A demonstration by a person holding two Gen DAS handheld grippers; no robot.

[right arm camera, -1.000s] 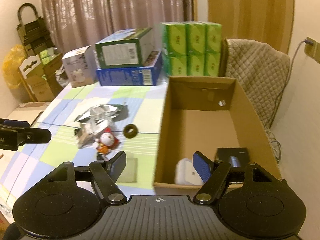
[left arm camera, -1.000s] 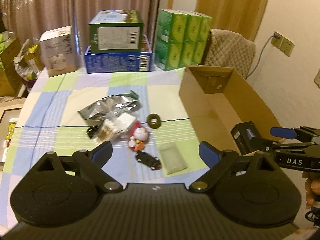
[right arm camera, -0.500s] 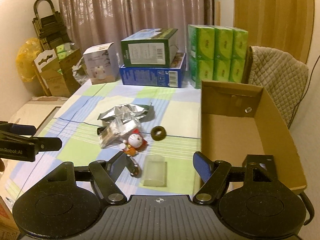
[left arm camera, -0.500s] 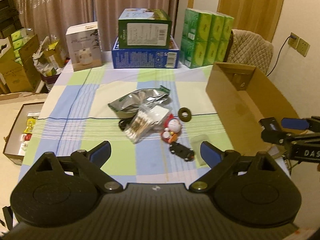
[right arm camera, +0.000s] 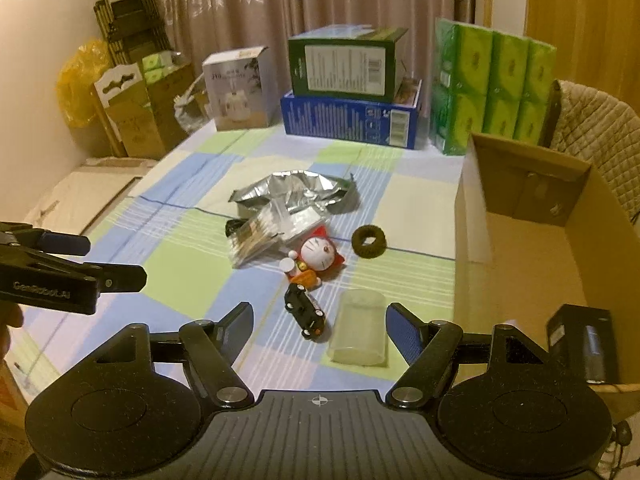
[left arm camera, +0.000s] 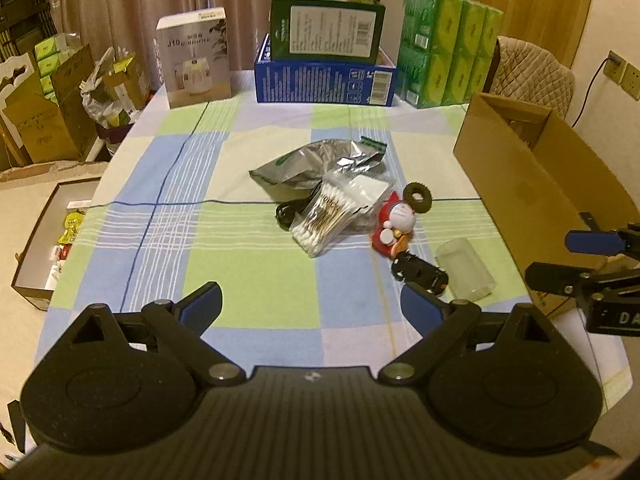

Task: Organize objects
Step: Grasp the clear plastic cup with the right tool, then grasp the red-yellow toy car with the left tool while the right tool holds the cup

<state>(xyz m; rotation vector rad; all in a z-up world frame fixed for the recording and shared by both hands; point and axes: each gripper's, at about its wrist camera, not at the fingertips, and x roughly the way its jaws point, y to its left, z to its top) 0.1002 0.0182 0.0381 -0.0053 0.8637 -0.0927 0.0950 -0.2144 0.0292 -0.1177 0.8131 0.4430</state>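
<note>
Broadly, the table (left arm camera: 248,264) is lying under a checked green, blue and cream cloth, with boxes standing along its far edge at 12 o'clock. At 3 o'clock in the right wrist view an open cardboard box (right arm camera: 520,216) is sitting at the table's edge, and a small black box (right arm camera: 582,342) is resting in its near corner. A crumpled foil pouch (left arm camera: 316,160) is lying near the table's middle, and a clear bag of cotton swabs (left arm camera: 336,214) is overlapping its near side. Just at 3 o'clock of the swabs a red and white toy figure (right arm camera: 316,258) is lying on its back, with a dark ring (right arm camera: 369,241) slightly beyond it. Nearer the camera a black toy car (right arm camera: 306,312) and a translucent case (right arm camera: 360,332) are lying side by side. The left gripper (left arm camera: 312,306) is hovering over bare cloth with its fingers spread wide and holding nothing; the right gripper (right arm camera: 320,326) is hanging over the car and case, fingers likewise apart and empty.
</note>
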